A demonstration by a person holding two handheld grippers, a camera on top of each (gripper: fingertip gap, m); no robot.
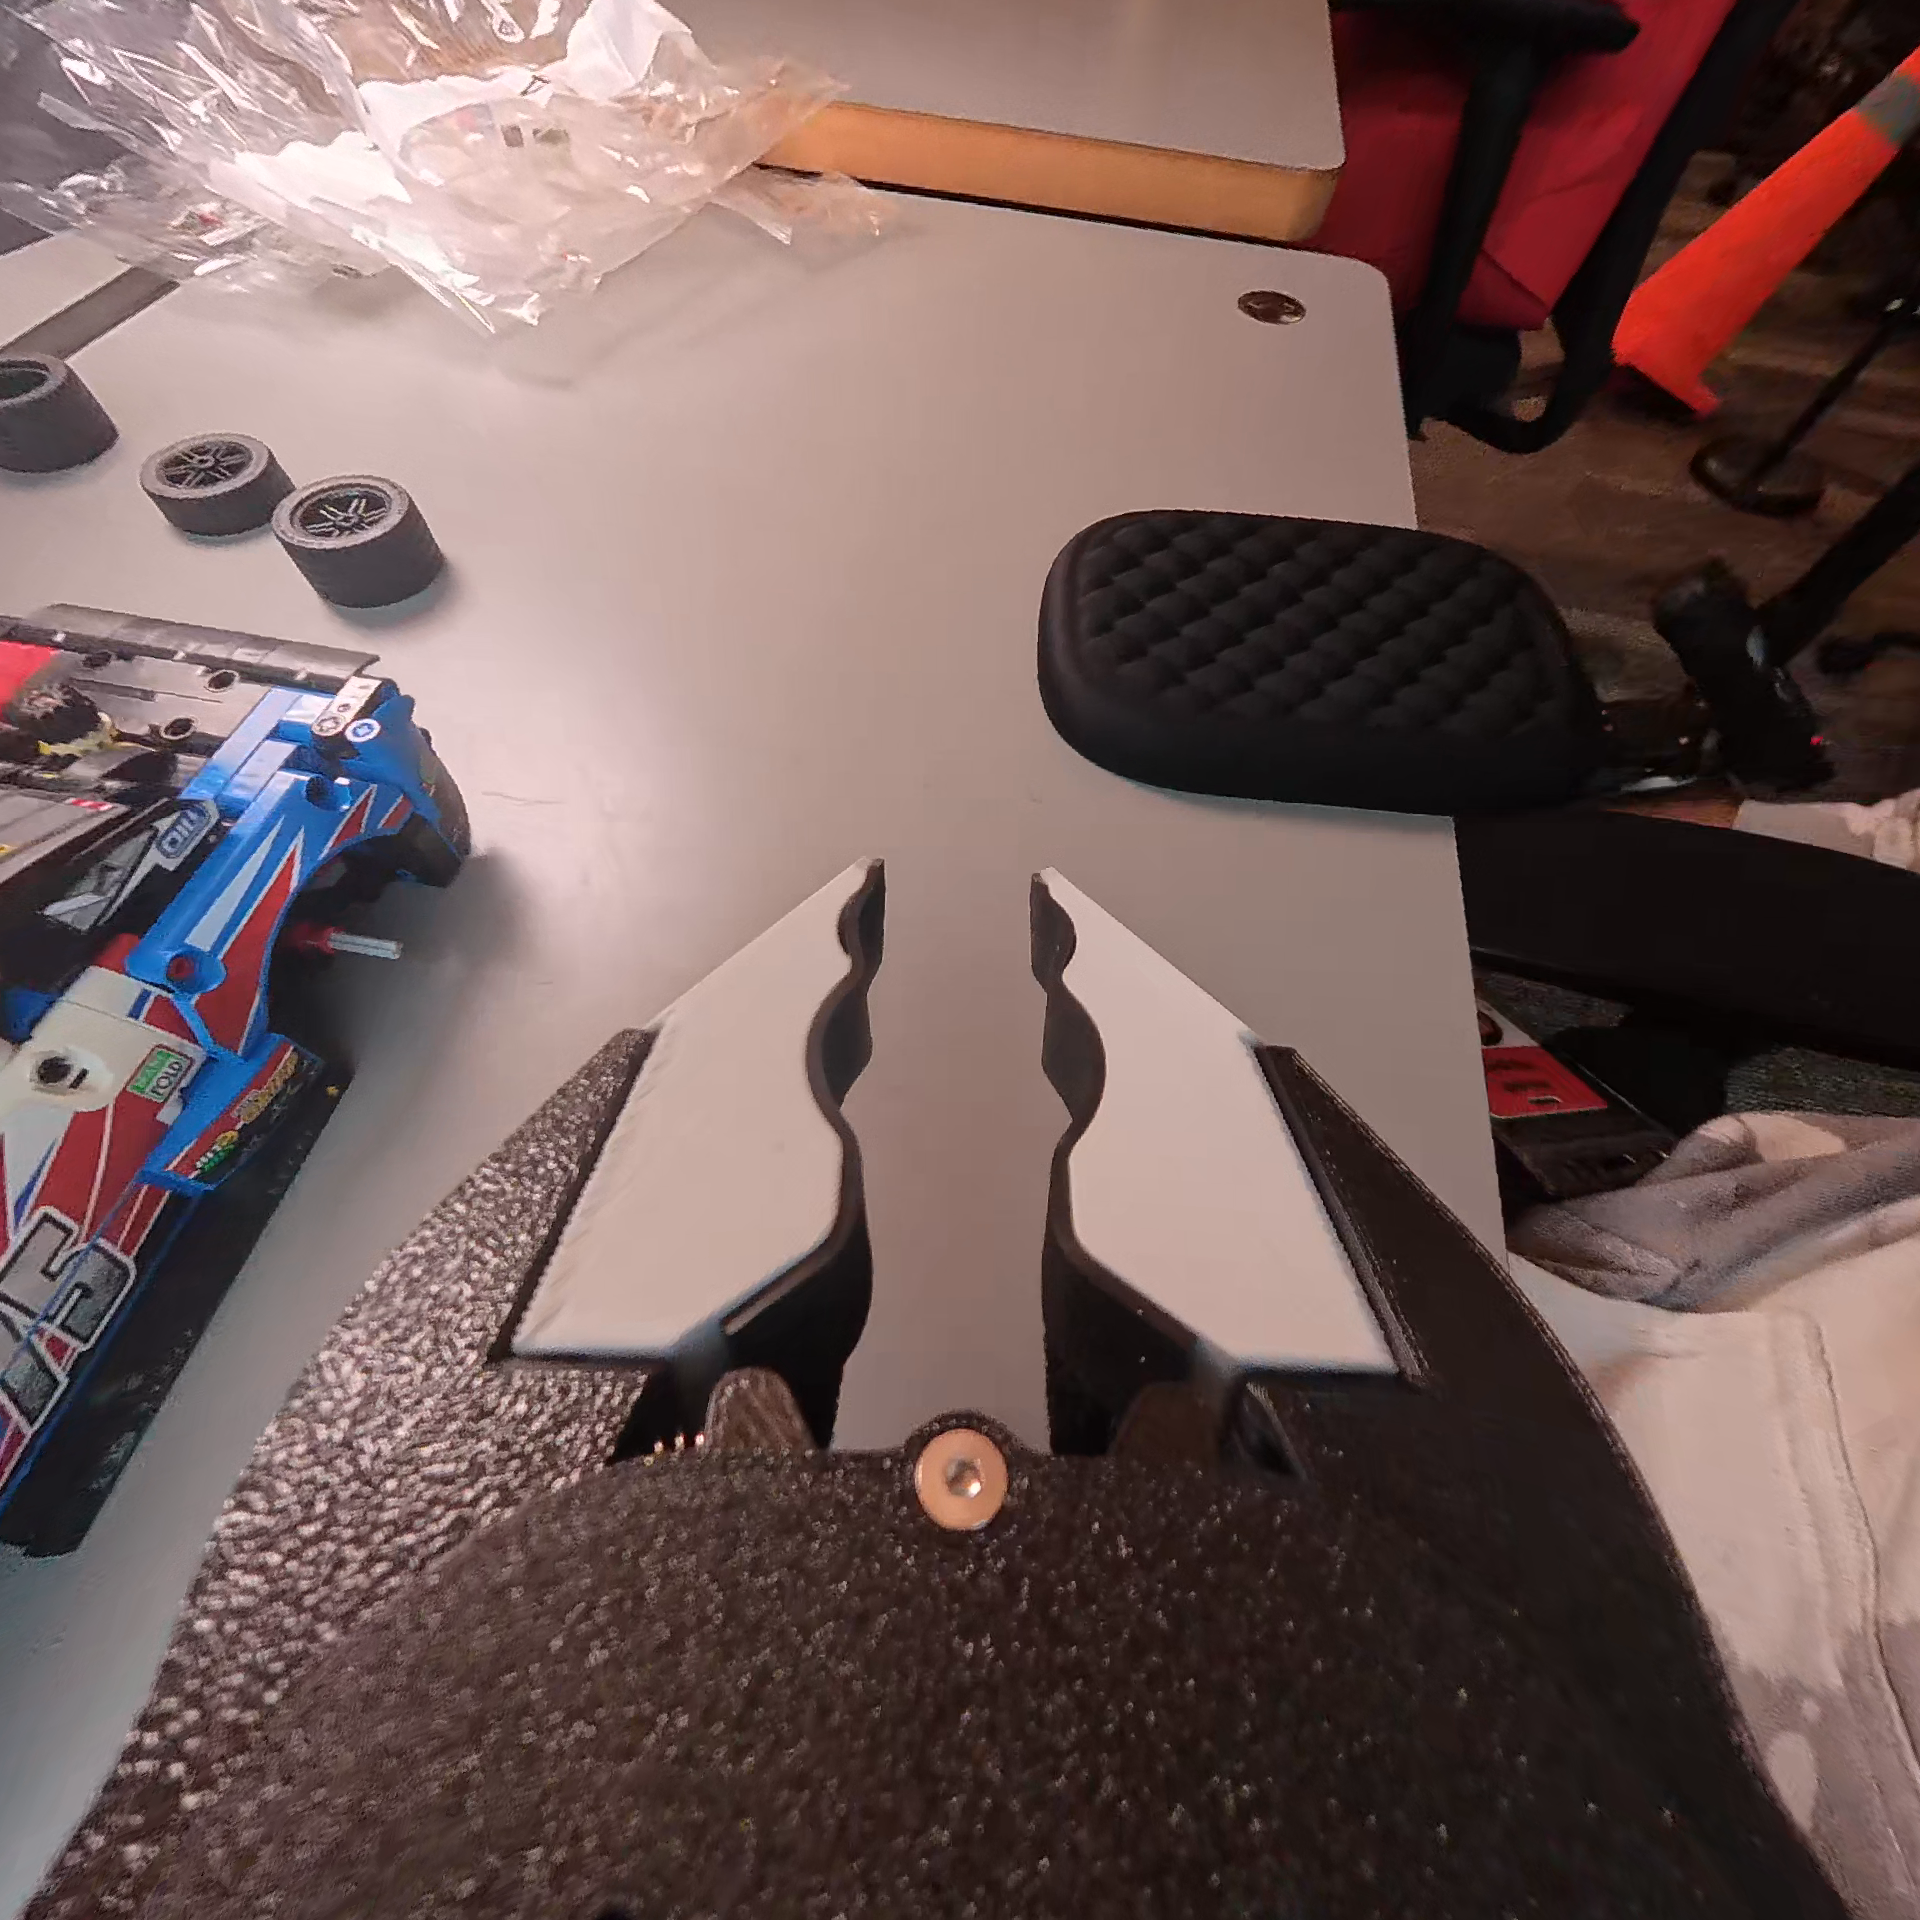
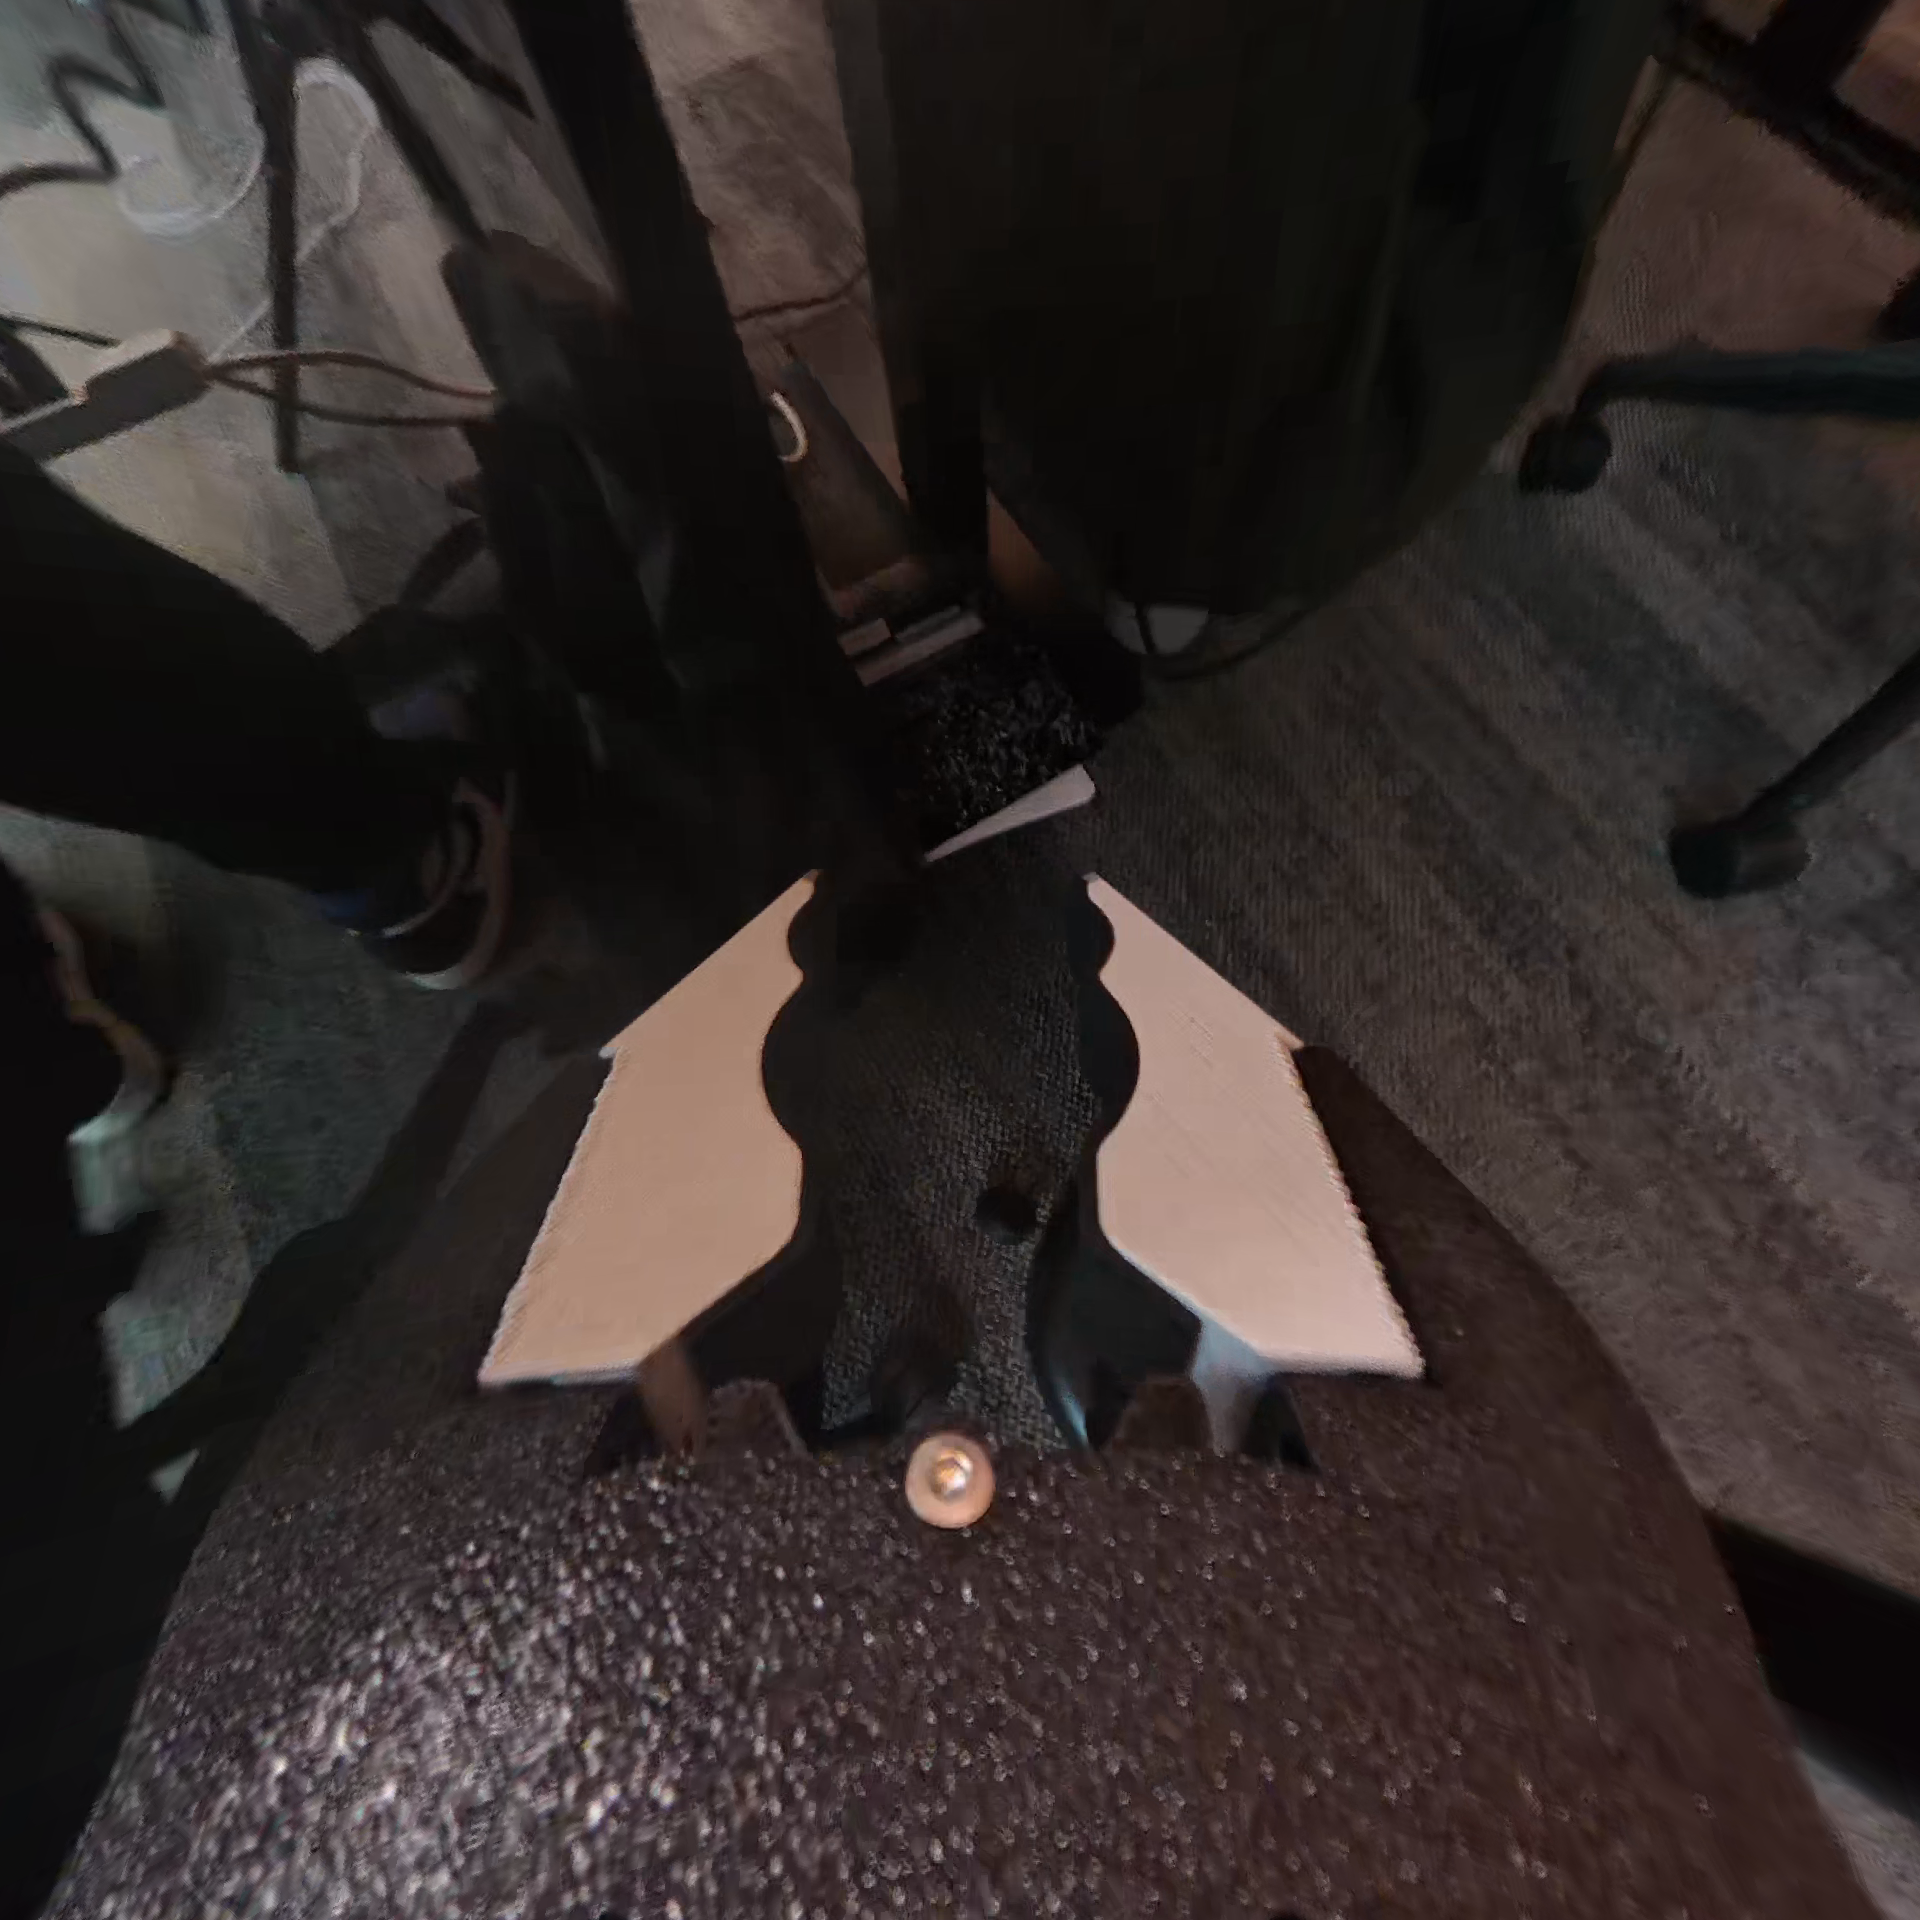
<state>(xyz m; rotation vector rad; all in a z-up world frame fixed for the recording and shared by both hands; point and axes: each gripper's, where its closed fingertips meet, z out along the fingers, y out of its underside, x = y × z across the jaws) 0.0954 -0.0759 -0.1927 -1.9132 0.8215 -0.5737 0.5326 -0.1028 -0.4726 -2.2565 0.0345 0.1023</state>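
My left gripper (image 1: 957,883) is open and empty, held low over a bare part of the grey table (image 1: 831,582). A blue, red and white brick-built race car (image 1: 177,935) lies to its left at the table's left edge. Three loose black wheels (image 1: 358,540) (image 1: 213,483) (image 1: 42,410) stand beyond the car. My right gripper (image 2: 948,888) is open and empty. It points down at grey carpet (image 2: 1455,935) under the table, with black legs and frames (image 2: 717,520) just ahead of its fingertips.
Crumpled clear plastic bags (image 1: 416,135) lie at the table's far left. A black quilted chair armrest (image 1: 1309,655) overlaps the table's right edge. An orange cone (image 1: 1756,218) stands beyond. Cables (image 2: 208,384) and chair caster legs (image 2: 1745,842) lie on the carpet. The left gripper's tips are roughly 50 cm from the right gripper's.
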